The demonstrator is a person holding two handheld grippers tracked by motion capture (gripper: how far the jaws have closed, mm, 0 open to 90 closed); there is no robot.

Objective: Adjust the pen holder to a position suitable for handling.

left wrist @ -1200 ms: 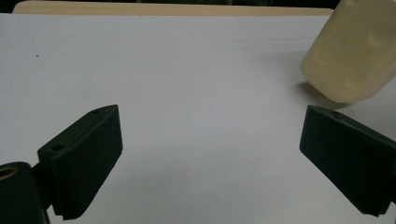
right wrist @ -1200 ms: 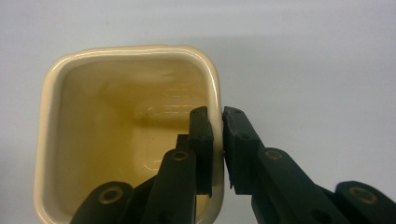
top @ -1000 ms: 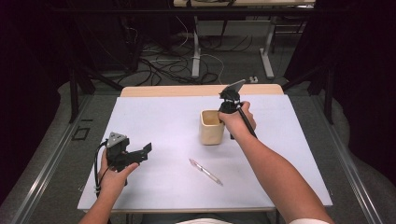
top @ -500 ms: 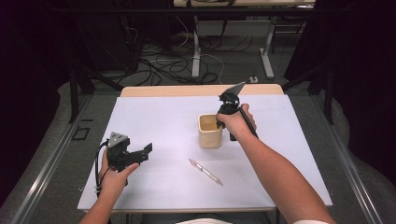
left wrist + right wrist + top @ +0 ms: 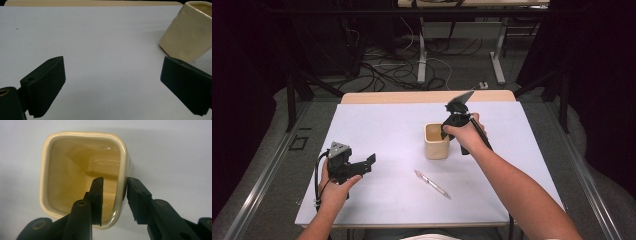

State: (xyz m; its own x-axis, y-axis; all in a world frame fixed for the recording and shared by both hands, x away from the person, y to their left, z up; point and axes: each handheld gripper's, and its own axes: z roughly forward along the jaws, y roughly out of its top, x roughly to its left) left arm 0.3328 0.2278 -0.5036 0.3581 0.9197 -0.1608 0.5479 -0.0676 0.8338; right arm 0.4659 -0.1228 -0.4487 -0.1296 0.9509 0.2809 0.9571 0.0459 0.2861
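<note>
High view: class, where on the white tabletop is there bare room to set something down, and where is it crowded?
Free: the far left, beyond the left gripper, and the right edge past the forearm. Crowded: around the cream cup, right gripper and pen.

left gripper (image 5: 362,166) just sits low in the left hand (image 5: 334,187), jaws spread wide; right gripper (image 5: 113,195) points down from an outstretched right arm, jaws have just been opening, slightly parted

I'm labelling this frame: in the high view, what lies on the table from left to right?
Left gripper → pen → cup and right gripper, which overlap, one finger inside the cup wall and one outside.
</note>
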